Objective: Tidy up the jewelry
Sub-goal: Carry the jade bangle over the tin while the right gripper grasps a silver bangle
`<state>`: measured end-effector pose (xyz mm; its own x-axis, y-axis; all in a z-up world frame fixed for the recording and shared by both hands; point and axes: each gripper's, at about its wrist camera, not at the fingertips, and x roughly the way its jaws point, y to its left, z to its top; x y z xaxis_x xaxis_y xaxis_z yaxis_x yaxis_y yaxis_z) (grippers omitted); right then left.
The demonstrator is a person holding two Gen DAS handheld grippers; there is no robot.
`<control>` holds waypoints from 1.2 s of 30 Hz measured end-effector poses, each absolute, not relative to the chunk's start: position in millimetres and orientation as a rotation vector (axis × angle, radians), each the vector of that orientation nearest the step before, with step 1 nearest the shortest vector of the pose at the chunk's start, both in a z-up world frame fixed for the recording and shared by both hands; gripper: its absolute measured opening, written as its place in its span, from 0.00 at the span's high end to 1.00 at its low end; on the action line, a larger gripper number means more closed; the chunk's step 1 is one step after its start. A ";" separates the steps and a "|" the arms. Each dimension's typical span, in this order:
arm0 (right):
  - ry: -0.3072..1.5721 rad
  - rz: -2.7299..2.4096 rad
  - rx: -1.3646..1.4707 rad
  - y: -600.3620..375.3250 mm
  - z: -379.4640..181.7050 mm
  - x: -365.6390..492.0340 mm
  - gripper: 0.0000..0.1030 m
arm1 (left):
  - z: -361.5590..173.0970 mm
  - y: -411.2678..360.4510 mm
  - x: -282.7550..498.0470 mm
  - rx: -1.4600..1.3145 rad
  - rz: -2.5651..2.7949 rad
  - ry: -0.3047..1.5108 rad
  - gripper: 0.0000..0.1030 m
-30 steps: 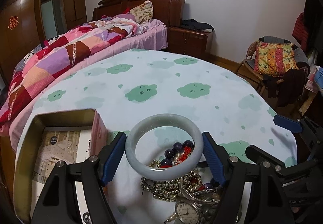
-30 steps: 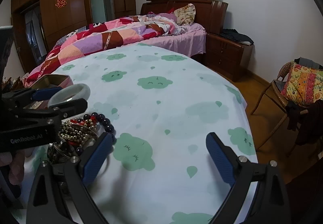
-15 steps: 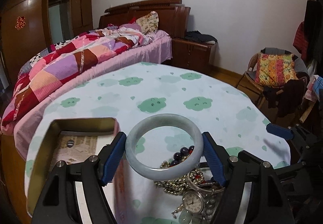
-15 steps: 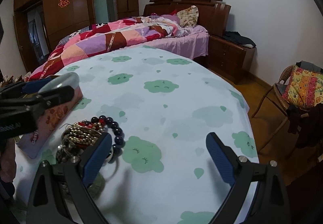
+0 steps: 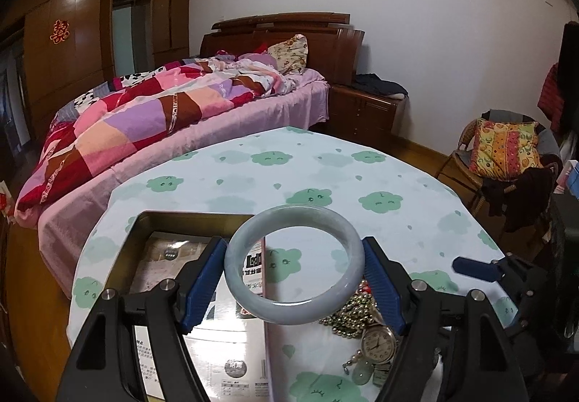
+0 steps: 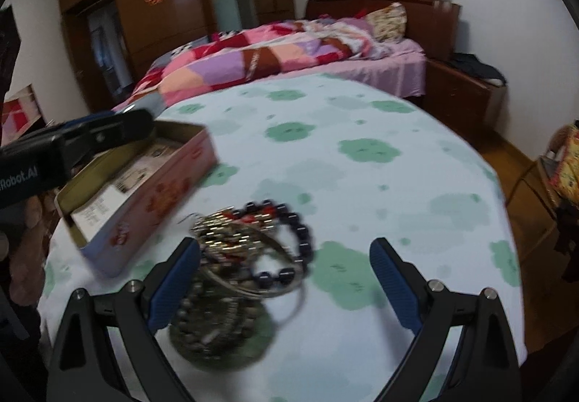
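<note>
A pale grey-green jade bangle (image 5: 286,311) is clamped flat between the blue pads of my left gripper (image 5: 293,257). It hangs above the right wall of an open pink tin (image 5: 188,215), whose floor is lined with printed paper. From the right wrist view the tin (image 6: 152,195) lies at the left with the left gripper (image 6: 101,130) over it. A tangled jewelry pile (image 6: 239,257) of bead bracelets, chains and bangles lies right of the tin; its watch (image 5: 376,342) shows in the left view. My right gripper (image 6: 286,250) is open just behind the pile, left pad at its edge.
The round table (image 5: 362,170) wears a white cloth with green clouds, and its edge drops off to the right. A bed with a patchwork quilt (image 5: 163,119) stands behind the table. At the right is a wicker chair with a cushion (image 5: 506,152).
My left gripper has carried the bangle left and upward, from above the jewelry pile to over the tin. The right gripper has swung left, bringing the pile between its fingers.
</note>
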<state>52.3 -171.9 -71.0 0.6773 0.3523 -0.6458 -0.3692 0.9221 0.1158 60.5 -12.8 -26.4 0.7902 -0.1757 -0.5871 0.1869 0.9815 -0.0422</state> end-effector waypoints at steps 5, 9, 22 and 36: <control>0.782 0.397 -0.050 -158.8 -77.0 62.7 0.05 | -27.6 -9.3 60.5 0.011 -0.192 0.631 0.27; 0.843 0.419 -0.045 -155.1 -83.2 71.6 0.08 | -29.5 -6.0 60.4 0.005 -0.188 0.633 0.27; 0.835 0.500 -0.043 -144.5 -78.7 59.7 0.59 | -30.1 2.5 60.2 -0.005 -0.179 0.629 0.27; 0.793 0.427 -0.041 -159.5 -76.6 55.3 0.11 | -31.2 2.9 57.7 -0.008 -0.177 0.633 0.27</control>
